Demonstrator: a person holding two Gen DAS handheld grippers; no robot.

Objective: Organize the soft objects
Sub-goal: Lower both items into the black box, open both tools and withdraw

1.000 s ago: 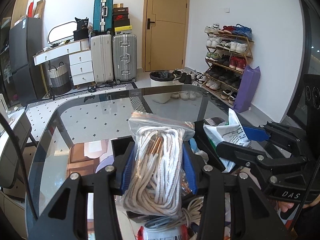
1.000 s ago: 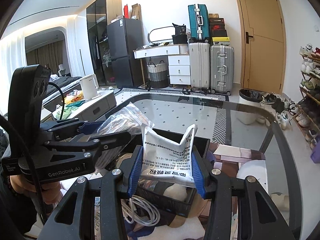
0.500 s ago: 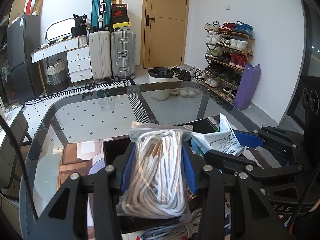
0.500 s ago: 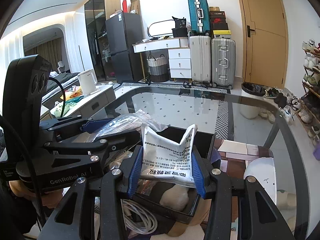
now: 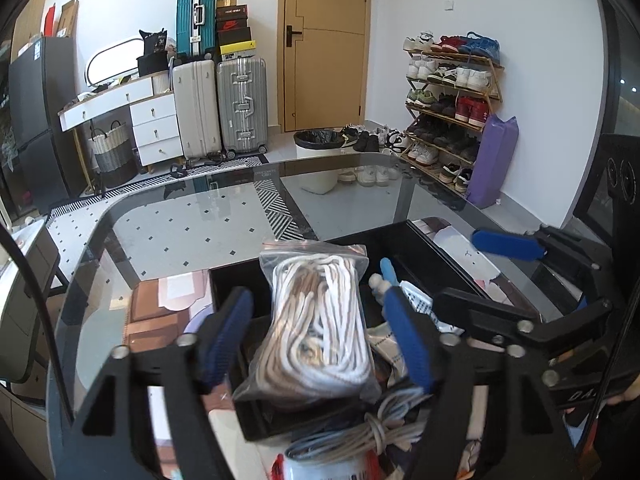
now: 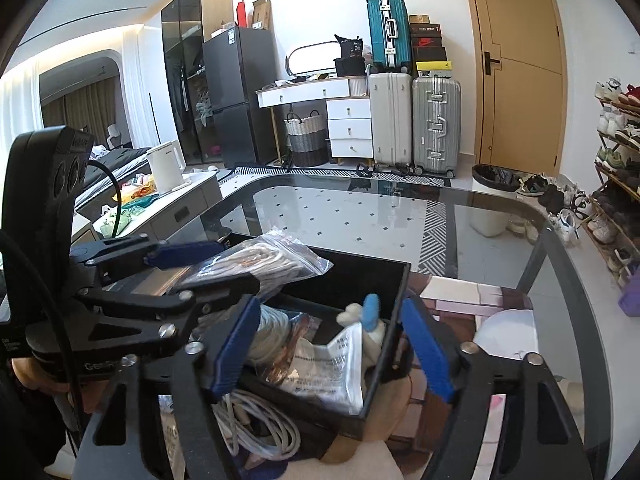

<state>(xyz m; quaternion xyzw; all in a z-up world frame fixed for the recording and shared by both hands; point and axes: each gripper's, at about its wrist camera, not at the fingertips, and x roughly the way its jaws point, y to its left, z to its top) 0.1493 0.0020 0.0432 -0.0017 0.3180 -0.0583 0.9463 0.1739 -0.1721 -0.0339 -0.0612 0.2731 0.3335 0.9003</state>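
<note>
A clear zip bag of white and brown laces (image 5: 316, 320) lies tilted on the black box (image 5: 240, 280), with its top edge up. My left gripper (image 5: 318, 338) straddles the bag. Its jaws are opening and the blue pads stand clear of the bag on both sides. In the right wrist view a white printed packet (image 6: 336, 364) rests inside the black box (image 6: 384, 280). My right gripper (image 6: 332, 344) hangs over the packet, jaws opening, pads off it. The left gripper (image 6: 224, 268) and the lace bag (image 6: 260, 264) show at the left there. The right gripper (image 5: 460, 268) shows at the right in the left wrist view.
The box sits on a glass table (image 6: 360, 216) and holds a small white plush with a blue part (image 6: 368, 312). A coiled grey-white cable (image 6: 260, 428) lies before the box. A red-and-white can (image 5: 320, 468) stands nearest. Suitcases, a bin and a shoe rack stand beyond.
Both grippers were shut, the left on the lace bag and the right on the printed packet. Both have let go. The bag and the packet have dropped into the black box.
</note>
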